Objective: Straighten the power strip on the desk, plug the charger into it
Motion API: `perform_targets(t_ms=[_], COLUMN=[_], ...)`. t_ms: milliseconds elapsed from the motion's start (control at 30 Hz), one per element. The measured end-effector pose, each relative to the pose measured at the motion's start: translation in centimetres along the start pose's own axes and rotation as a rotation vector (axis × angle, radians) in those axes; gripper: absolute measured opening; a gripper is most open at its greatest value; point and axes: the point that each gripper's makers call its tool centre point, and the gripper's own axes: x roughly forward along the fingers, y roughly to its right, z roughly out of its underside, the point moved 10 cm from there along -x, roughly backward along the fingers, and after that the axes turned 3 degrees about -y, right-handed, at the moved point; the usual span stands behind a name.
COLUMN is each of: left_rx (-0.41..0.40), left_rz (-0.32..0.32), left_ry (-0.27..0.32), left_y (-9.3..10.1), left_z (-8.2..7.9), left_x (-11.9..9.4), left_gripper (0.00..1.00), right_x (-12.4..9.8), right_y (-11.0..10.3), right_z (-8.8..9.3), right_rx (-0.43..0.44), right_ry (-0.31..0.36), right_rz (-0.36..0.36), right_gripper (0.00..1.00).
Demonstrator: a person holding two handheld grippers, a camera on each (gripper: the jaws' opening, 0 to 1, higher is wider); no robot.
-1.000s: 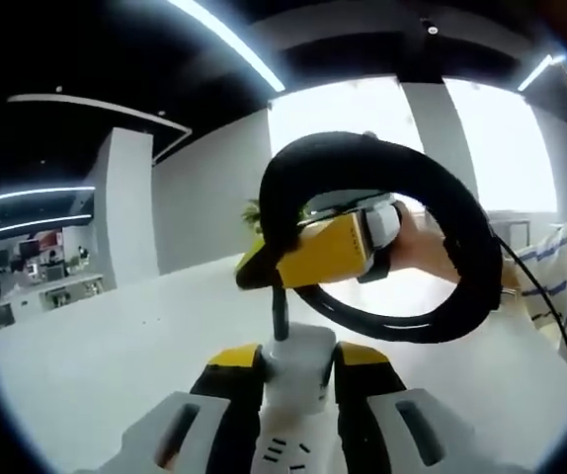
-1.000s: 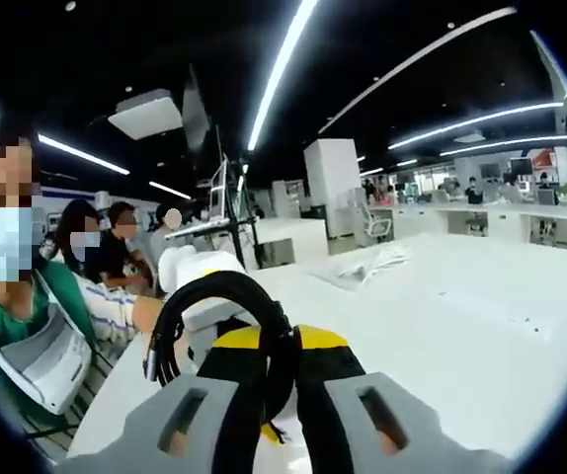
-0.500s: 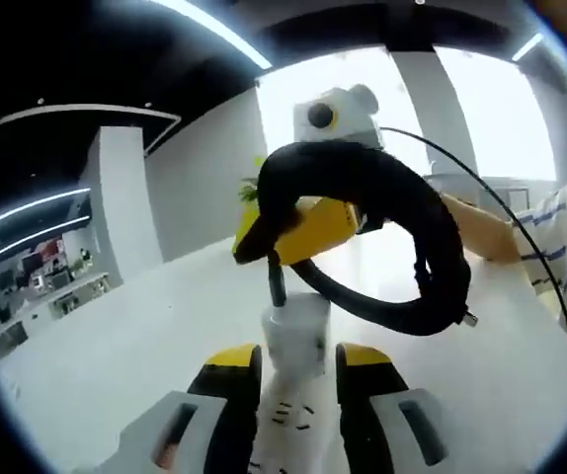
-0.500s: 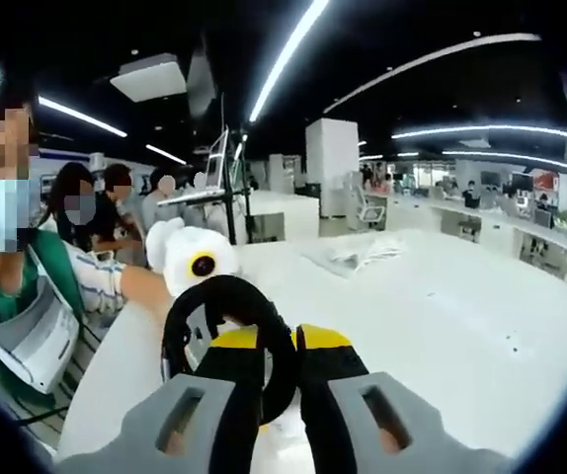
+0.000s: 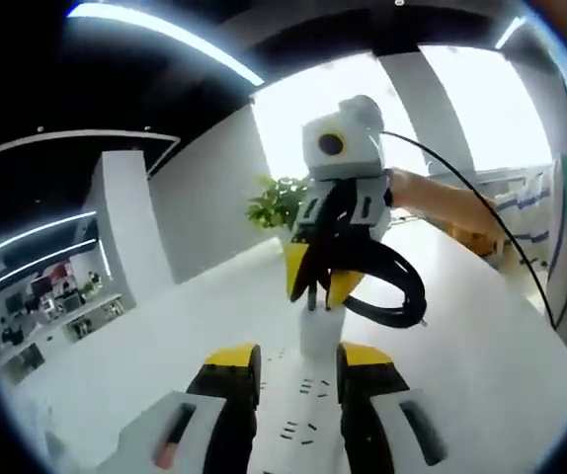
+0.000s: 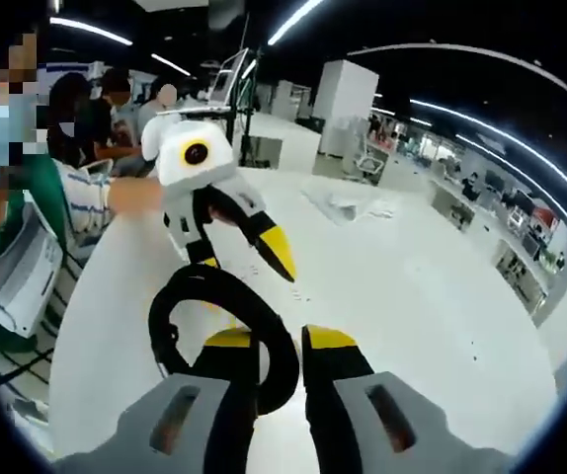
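A white power strip [image 5: 303, 425] lies lengthwise between the jaws of my left gripper [image 5: 298, 360], which is shut on it above the white desk [image 5: 155, 375]. At the strip's far end its thick black cable [image 5: 402, 291] curls into a loop. My right gripper [image 5: 315, 281] faces me there, its yellow tips closed on that cable. In the right gripper view, the cable loop [image 6: 180, 296] rises between the jaws of my right gripper [image 6: 279, 341], shut on it. Beyond the loop is my left gripper [image 6: 242, 259], held by a hand.
A person in a green top with a striped sleeve [image 6: 27, 217] sits at the desk's left side. Papers [image 6: 348, 202] lie farther along the desk [image 6: 392, 296]. A monitor stand [image 6: 234, 89] and seated people are at the back. A potted plant [image 5: 276, 202] stands past the desk.
The right gripper with the cable loop has drawn away from the left gripper. The loop looks smaller and has turned edge-on. More of the strip shows between the left jaws. Both views tilted toward the desk.
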Motion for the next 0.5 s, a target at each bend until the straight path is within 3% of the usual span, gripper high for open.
perform_targets(t_ms=[100,500], left_rx=[-0.001,0.004], left_rz=[-0.009,-0.036], left_ry=[0.000,-0.016], left_y=[-0.3,-1.2], left_z=[0.2,0.8], left_x=[-0.6,-2.4], left_gripper=[0.30,0.30], right_x=[0.2,0.1], right_y=[0.3,0.8], right_z=[0.0,-1.1], right_rx=[-0.032,-0.076], right_ry=[-0.074,-0.227], right_rz=[-0.008,-0.033], right_gripper=[0.16,0.16])
